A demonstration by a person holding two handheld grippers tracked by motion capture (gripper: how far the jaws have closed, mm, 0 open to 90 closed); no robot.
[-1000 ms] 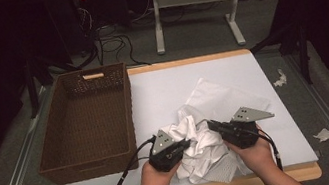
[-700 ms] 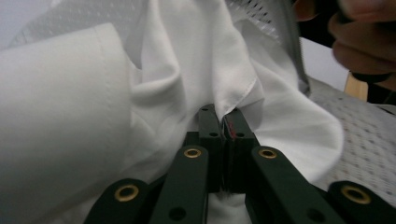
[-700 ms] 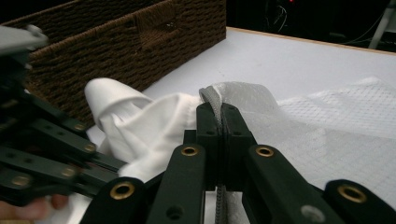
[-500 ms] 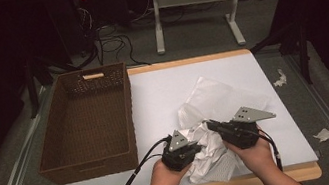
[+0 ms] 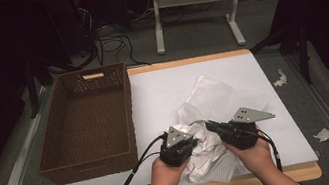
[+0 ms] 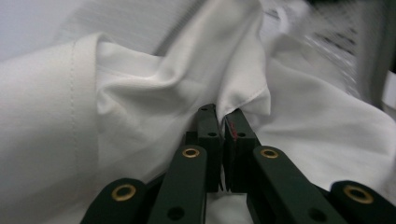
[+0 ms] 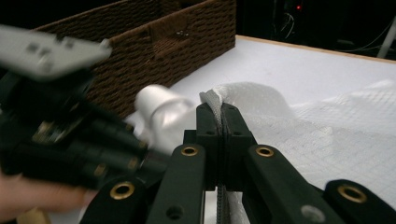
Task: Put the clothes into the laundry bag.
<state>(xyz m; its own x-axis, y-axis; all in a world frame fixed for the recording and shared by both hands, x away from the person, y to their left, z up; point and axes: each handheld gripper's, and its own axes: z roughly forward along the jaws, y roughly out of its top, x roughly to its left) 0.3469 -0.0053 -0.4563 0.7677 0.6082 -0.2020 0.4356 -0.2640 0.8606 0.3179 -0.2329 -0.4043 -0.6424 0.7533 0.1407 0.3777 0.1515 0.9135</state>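
Observation:
A crumpled white cloth (image 5: 203,154) lies near the table's front edge, tangled with white mesh fabric (image 5: 217,99) that spreads behind it. My left gripper (image 5: 191,143) is shut on a fold of the white cloth (image 6: 140,93); in the left gripper view its jaws (image 6: 223,119) pinch a pointed fold. My right gripper (image 5: 208,125) is shut on an edge of the mesh fabric (image 7: 336,130), with the hem running between its closed jaws (image 7: 217,109). The two grippers are close together over the pile. In the right gripper view the left gripper (image 7: 60,126) is a blur at the left.
A brown wicker basket (image 5: 59,140) stands to the left of the pile, seen also as the basket (image 7: 154,37) in the right gripper view. A white sheet (image 5: 161,88) covers the table. Paper scraps (image 5: 279,78) lie on the floor at the right.
My left hand has shifted right, closer to the right gripper, with the cloth bunching up between them. The right hand has stayed in place.

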